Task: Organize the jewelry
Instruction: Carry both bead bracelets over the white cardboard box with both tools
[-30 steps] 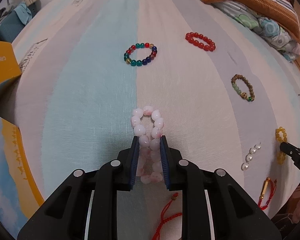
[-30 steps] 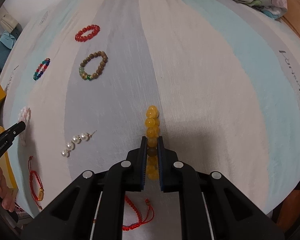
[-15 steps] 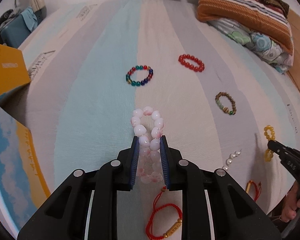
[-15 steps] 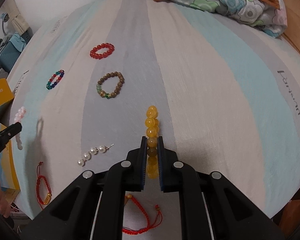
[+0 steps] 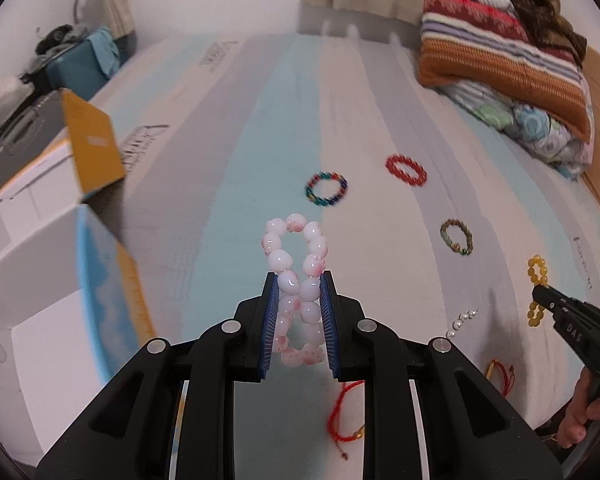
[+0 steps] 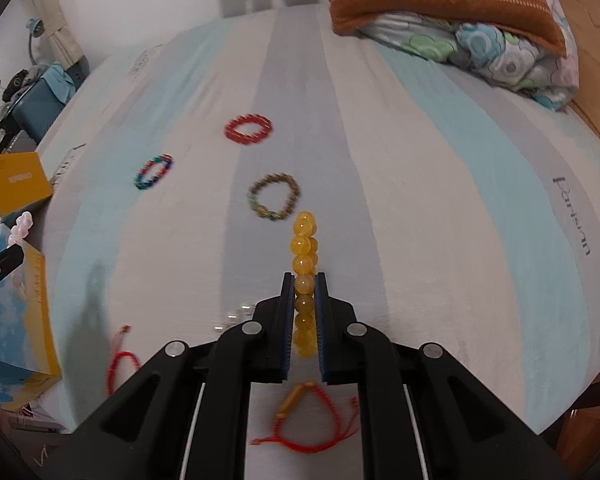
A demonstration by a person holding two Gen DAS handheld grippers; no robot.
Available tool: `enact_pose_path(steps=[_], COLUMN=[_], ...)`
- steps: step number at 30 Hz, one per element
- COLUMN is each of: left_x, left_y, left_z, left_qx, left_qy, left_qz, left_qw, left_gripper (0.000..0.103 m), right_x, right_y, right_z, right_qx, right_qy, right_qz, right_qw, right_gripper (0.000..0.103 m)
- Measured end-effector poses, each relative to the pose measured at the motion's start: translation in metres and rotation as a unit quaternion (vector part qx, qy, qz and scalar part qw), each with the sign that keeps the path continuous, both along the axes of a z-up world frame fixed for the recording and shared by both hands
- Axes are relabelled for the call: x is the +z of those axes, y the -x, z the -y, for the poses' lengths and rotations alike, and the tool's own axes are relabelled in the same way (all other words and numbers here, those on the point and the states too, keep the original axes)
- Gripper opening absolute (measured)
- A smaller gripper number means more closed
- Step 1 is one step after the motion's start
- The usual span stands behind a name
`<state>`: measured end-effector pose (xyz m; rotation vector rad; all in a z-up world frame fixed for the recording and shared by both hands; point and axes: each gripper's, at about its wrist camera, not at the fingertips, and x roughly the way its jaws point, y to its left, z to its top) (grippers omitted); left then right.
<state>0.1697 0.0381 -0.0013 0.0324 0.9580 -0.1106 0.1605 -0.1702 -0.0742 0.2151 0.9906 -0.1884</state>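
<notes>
You are holding two bracelets above a striped bedsheet [image 5: 236,208]. Your left gripper [image 5: 299,284] is clenched on a pink-and-white bead bracelet [image 5: 296,276]; its loop is squeezed flat between the blue pads, with the top half standing free above the fingertips. Your right gripper [image 6: 305,280] is clamped tight on a yellow bead bracelet [image 6: 305,264], gripped edge-on so the beads stack in a single column between the pads.

On the sheet lie a multicoloured bead bracelet [image 5: 326,189], a red bead bracelet [image 5: 406,170], a brown bead bracelet with green beads [image 5: 456,237], a short strand of pearls [image 5: 462,319], and two red cord bracelets, one beneath each gripper [image 5: 342,412] [image 6: 304,420]. To your left sit open boxes, one with a blue-and-yellow printed flap [image 5: 108,296] and one with a yellow flap [image 5: 90,148].

Risks from here: round beads are slick, and the yellow bracelet is pinched on only a few of them, so a jolt or quick swing could roll it out of the pads. The pink bracelet's free loop may sway and snag a box flap as you approach. If its cord is elastic, squeezing harder may pop beads sideways. Releasing too high over a box could let a bracelet bounce out. A low pass could also drag the cord bracelets.
</notes>
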Motion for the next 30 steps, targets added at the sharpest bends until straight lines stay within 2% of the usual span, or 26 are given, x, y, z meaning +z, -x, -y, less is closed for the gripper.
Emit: enact_pose_path(steps=[11, 18, 23, 27, 30], left_x=[0.045, 0.074, 0.072, 0.073, 0.069], left_y=[0.026, 0.050, 0.065, 0.083, 0.093], left_z=[-0.075, -0.127, -0.168, -0.203, -0.232], left_qx=[0.053, 0.100, 0.146, 0.189, 0.218], left_qy=[0.001, -0.013, -0.038, -0.059, -0.057], left_qz=[0.029, 0.057, 0.047, 0.044, 0.035], left_qw=[0.9981, 0.9932, 0.9875, 0.9793, 0.9737], left_gripper=[0.020, 0.020, 0.020, 0.020, 0.020], right_x=[0.051, 0.084, 0.098, 0.106, 0.111], right_y=[-0.005, -0.008, -0.007, -0.002, 0.002], right_z=[-0.086, -0.157, -0.210, -0.256, -0.286], right_qx=[0.048, 0.095, 0.134, 0.171, 0.197], right_qy=[0.002, 0.019, 0.020, 0.017, 0.020], right_qz=[0.025, 0.047, 0.058, 0.066, 0.070], right_qw=[0.999, 0.994, 0.989, 0.983, 0.978], right_gripper=[0.009, 0.009, 0.009, 0.009, 0.009])
